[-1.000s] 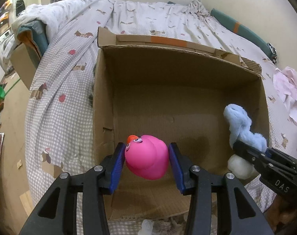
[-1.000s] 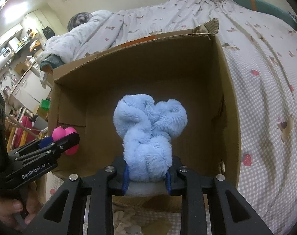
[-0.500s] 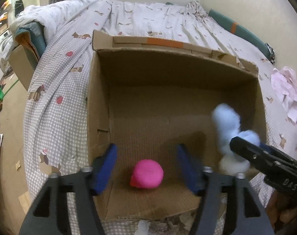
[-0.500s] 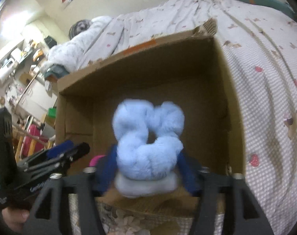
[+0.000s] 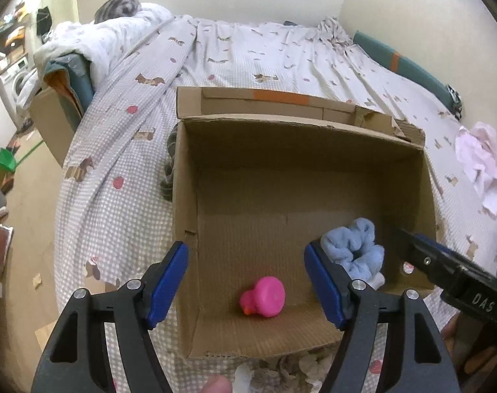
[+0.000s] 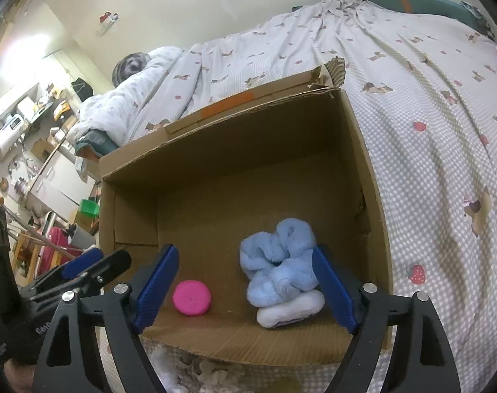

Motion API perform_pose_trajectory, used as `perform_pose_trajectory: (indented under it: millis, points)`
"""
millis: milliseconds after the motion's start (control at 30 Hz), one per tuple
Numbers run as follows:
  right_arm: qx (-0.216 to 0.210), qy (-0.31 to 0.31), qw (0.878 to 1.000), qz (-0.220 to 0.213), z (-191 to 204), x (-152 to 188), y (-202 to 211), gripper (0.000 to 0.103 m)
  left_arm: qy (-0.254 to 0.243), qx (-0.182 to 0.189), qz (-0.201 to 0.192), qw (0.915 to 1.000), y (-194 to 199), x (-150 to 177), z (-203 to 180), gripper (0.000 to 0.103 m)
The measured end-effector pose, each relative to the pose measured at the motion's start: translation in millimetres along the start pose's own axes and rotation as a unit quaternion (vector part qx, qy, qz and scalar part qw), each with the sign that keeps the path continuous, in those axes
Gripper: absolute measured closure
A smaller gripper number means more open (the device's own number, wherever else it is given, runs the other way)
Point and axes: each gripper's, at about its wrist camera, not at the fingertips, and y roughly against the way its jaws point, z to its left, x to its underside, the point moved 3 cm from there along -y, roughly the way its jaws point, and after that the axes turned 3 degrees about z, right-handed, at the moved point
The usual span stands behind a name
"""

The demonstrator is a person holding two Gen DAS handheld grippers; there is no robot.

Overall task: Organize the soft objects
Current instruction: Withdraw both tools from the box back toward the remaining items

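An open cardboard box [image 5: 300, 137] [image 6: 363, 170] stands on the bed. A pink duck toy [image 5: 264, 298] [image 6: 192, 297] lies on the box floor near the front. A fluffy blue and white plush [image 5: 354, 252] [image 6: 281, 268] lies on the floor at the right. My left gripper [image 5: 246, 281] is open and empty above the duck. My right gripper [image 6: 245, 291] is open and empty above the front of the box, the plush just inside its right finger. The right gripper also shows at the right edge of the left wrist view [image 5: 445, 268].
The bed has a checked cover [image 5: 124, 137] with a rumpled quilt [image 5: 94, 39] at the far left. Pink cloth [image 5: 481, 163] lies on the bed to the right of the box. Crumpled white material [image 5: 281, 370] lies just in front of the box. Cluttered room floor is at the left.
Both grippers opened and pulled up and back. The pink duck dropped from the left gripper and the blue plush from the right gripper onto the box floor.
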Motion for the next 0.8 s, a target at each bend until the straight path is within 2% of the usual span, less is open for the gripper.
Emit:
perform_pose_trajectory:
  millis: [67,167,367,533,633,800]
  points:
    - [0.000,0.000,1.000,0.001,0.8,0.2,0.5,0.014,0.007,0.000,-0.002,1.0000,3.0,-0.5,1.6,0.021]
    - [-0.005,-0.002,1.000,0.002,1.6,2.1,3.7,0.010,0.012,0.000,-0.010,0.9999,10.9,0.0,3.9,0.014]
    - [0.012,-0.004,1.000,-0.019,0.4,5.4,19.4,0.007,0.011,-0.014,-0.013,0.9998,21.5,4.8,6.2,0.011]
    - [0.017,-0.008,1.000,-0.016,-1.6,13.0,27.8,0.006,0.031,-0.017,0.002,0.9994,26.9,10.8,16.7,0.011]
    - [0.013,0.000,1.000,-0.014,0.9,19.0,34.3,0.006,0.033,-0.022,-0.007,0.9992,36.8,13.6,21.4,0.010]
    - [0.035,0.020,0.999,-0.015,7.4,26.9,47.2,0.006,0.039,-0.012,-0.017,0.9990,54.1,19.5,27.9,0.005]
